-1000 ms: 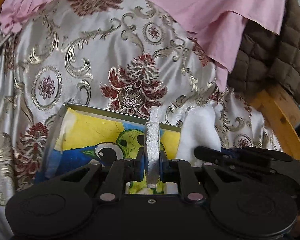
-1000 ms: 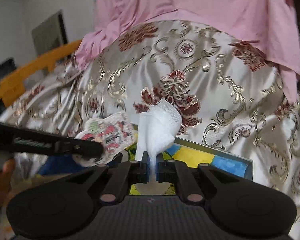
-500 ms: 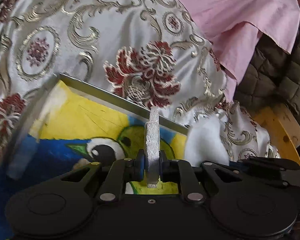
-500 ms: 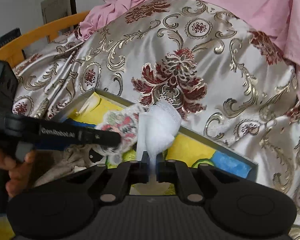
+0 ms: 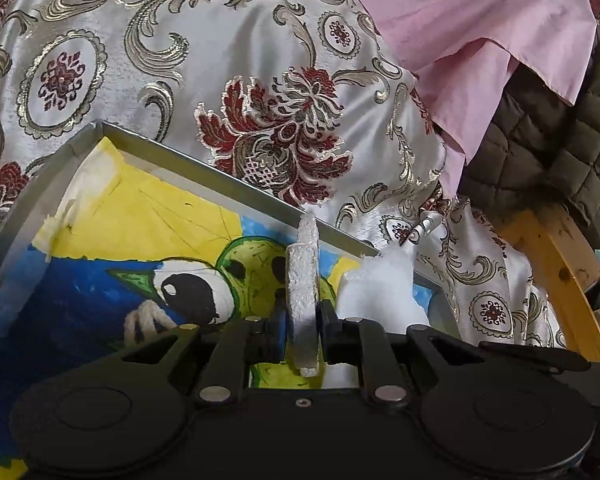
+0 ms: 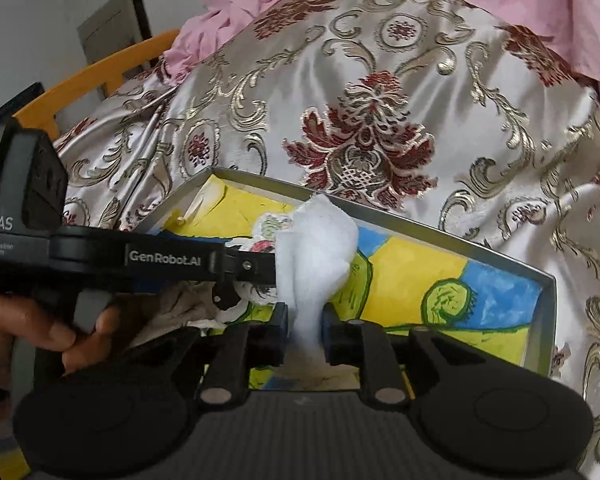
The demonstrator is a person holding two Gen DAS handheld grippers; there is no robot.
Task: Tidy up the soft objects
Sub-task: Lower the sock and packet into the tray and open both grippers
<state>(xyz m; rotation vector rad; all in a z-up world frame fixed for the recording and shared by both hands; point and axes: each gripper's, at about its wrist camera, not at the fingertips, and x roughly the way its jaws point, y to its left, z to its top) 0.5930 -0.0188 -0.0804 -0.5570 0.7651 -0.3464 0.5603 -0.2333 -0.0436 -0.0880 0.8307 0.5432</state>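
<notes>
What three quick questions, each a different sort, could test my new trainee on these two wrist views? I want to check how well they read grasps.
1. True or false: the right gripper is open.
2. The left gripper is shut on: A) the pink cloth B) a flat printed patch C) nothing.
3. Fill in: the white fluffy cloth hangs over the painted ____.

Key: 1 false; 2 B; 3 tray.
</notes>
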